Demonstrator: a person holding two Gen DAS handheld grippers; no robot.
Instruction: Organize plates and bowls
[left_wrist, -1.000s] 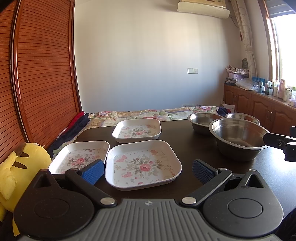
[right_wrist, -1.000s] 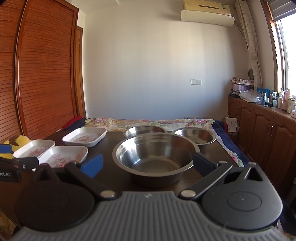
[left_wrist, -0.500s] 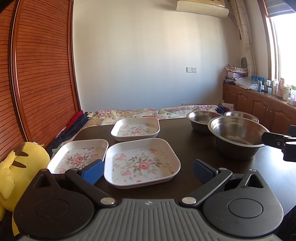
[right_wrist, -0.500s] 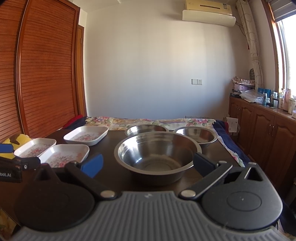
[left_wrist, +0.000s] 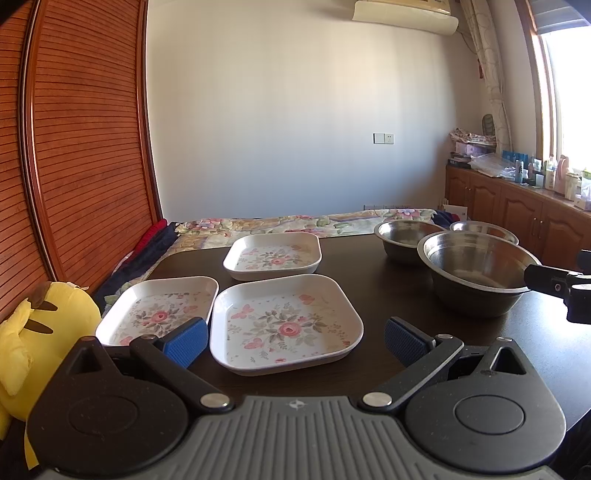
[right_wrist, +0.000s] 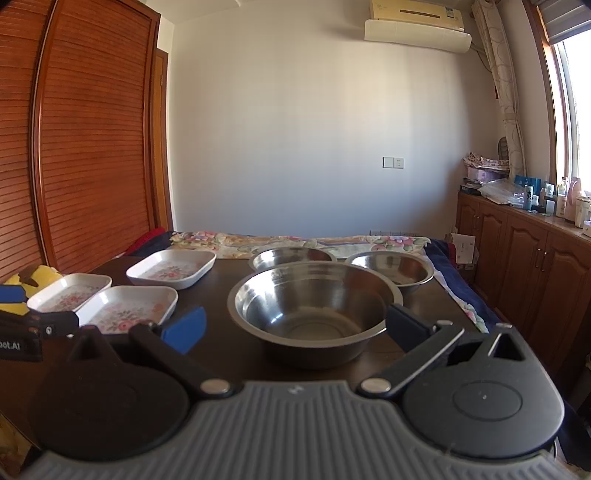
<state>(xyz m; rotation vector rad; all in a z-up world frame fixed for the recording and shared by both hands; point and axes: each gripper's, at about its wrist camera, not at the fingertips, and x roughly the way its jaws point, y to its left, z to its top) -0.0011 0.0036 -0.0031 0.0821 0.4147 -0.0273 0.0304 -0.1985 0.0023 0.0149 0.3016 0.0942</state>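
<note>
Start of sorting; nothing stacked yet. On dark table (left_wrist: 373, 266), three floral plates laid out singly on the left side: near plate (left_wrist: 284, 323), left plate (left_wrist: 159, 310) just beside it, far plate (left_wrist: 273, 255) set apart behind. On the right side, three steel bowls, likewise unstacked: big bowl (right_wrist: 314, 306) nearest, two smaller bowls (right_wrist: 293, 257) (right_wrist: 391, 267) behind it, side by side. Left gripper (left_wrist: 295, 338) spread wide, holding nothing, poised over near plate's front edge. Right gripper (right_wrist: 295, 325) also spread wide and empty, fingers flanking big bowl's rim without visible contact. Yellow plush toy (left_wrist: 33, 325) off the table's left edge. Judged progress: none of the task done; remaining, stacking plates into one pile and nesting bowls, presumably smaller into larger.
</note>
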